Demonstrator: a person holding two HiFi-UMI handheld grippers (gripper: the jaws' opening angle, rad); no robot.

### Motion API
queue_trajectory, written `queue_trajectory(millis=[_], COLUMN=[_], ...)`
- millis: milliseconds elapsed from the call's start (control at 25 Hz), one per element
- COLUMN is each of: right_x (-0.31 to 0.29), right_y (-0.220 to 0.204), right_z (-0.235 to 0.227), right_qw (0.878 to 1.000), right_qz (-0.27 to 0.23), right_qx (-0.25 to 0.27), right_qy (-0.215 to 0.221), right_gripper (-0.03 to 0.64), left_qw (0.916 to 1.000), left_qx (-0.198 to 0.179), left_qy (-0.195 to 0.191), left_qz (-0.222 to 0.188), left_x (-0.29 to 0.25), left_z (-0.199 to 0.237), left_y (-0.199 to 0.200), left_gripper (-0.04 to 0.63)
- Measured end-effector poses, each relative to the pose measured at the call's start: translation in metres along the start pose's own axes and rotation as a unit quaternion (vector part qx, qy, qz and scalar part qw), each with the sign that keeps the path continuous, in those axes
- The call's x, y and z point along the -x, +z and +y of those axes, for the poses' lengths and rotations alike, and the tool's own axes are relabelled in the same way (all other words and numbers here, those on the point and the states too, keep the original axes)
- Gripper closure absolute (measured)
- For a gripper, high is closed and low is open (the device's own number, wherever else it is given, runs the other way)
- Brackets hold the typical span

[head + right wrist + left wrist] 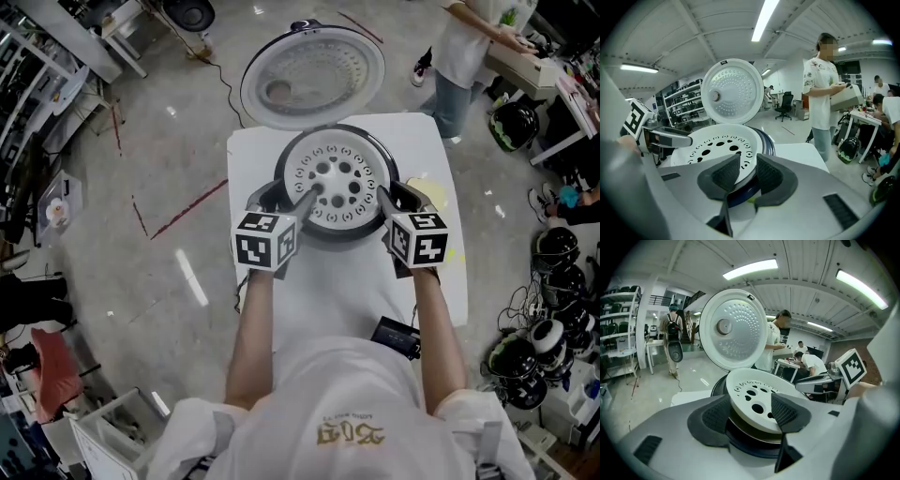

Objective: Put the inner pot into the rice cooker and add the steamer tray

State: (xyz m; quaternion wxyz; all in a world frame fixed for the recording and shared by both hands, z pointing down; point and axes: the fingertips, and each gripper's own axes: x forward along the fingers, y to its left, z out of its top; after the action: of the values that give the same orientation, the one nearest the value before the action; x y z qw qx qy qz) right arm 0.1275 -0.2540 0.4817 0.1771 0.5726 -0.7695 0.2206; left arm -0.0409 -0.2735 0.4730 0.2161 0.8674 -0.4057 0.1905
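The white steamer tray (336, 180) sat in the mouth of the rice cooker (339, 237) on the table (319, 300). The left hand-held gripper (302, 201) and right hand-held gripper (384, 201) stood released, jaws apart astride its opposite rims. It looked light, stiff and slick, best pinched at the rim on both sides.

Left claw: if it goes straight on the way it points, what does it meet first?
Probably the white steamer tray, whose near rim lies between the open jaws of the left claw.
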Motion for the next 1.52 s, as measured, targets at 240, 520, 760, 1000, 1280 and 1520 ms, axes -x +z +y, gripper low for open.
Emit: queue_trajectory(millis=[240,520,760,1000,1280,1520], right_x=[0.017,0.030,0.051,0.078,0.108,0.121], right_y=[0.011,0.005,0.014,0.001,-0.006,-0.011], right_z=[-0.005,0.001,0.031,0.042,0.026,0.029], right_qw=[0.999,0.997,0.985,0.981,0.982,0.984], right_qz=[-0.044,-0.052,-0.089,-0.114,-0.150,-0.151], right_qx=[-0.024,-0.048,-0.098,-0.104,-0.084,-0.061], right_qy=[-0.004,0.024,0.107,0.115,0.083,0.069], right_gripper=[0.503,0.520,0.600,0.606,0.606,0.606], left_qw=[0.9982,0.9991,0.9969,0.9954,0.9950,0.9923], left_qx=[-0.051,-0.018,0.003,0.016,0.011,0.038], left_qy=[0.031,0.032,0.030,0.024,0.025,0.020], left_qz=[-0.009,-0.021,-0.073,-0.091,-0.096,-0.116], left_x=[-0.003,0.000,0.020,0.041,0.056,0.074], left_z=[-0.005,-0.006,-0.014,-0.034,-0.061,-0.068], left_y=[0.002,-0.003,0.005,-0.008,-0.019,-0.025], left_gripper=[0.169,0.195,0.321,0.450,0.579,0.580])
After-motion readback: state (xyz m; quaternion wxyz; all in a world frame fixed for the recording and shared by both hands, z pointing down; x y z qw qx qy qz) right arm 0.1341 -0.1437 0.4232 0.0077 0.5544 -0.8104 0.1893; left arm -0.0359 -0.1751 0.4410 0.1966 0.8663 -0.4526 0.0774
